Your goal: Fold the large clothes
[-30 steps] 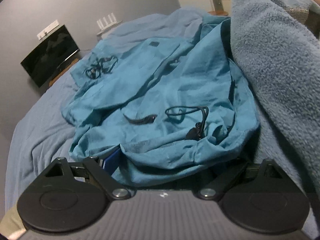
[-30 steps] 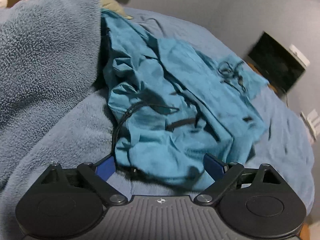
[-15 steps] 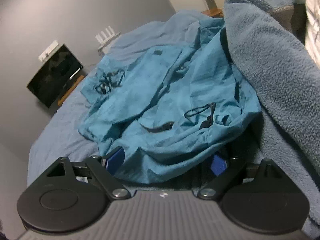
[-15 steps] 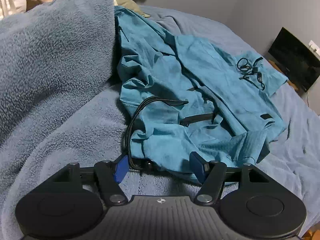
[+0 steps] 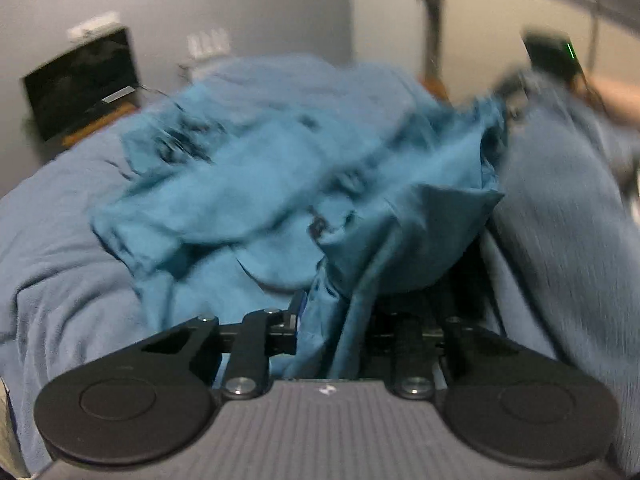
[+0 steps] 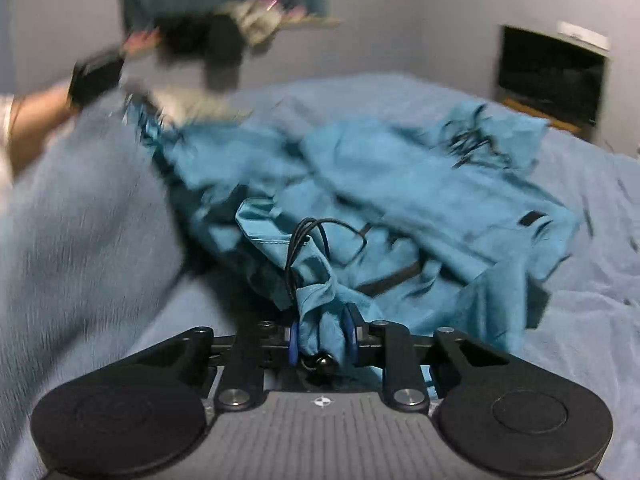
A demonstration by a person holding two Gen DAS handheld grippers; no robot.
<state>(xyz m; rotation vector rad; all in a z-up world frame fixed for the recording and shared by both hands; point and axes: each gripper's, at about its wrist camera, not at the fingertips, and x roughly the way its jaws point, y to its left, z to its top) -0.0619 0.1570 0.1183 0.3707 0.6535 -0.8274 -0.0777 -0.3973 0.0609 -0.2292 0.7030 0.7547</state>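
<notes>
A crumpled teal jacket with black drawcords lies on the bed, blurred by motion in both views. My left gripper has its jaws closing on a bunched hem of the jacket. The cloth rises taut from it and hides its right finger. In the right wrist view the jacket spreads away to the right. My right gripper has its jaws closing too, its blue pads pinching a wad of teal cloth. A black cord loops up just above them.
A thick grey-blue fleece blanket is heaped beside the jacket. A light blue sheet covers the bed. A dark screen stands by the grey wall. A person's forearm reaches over the blanket.
Both grippers have gone from wide open to closed on the jacket's near edge. Both have lifted and rolled, and the cloth now hangs bunched from them.
</notes>
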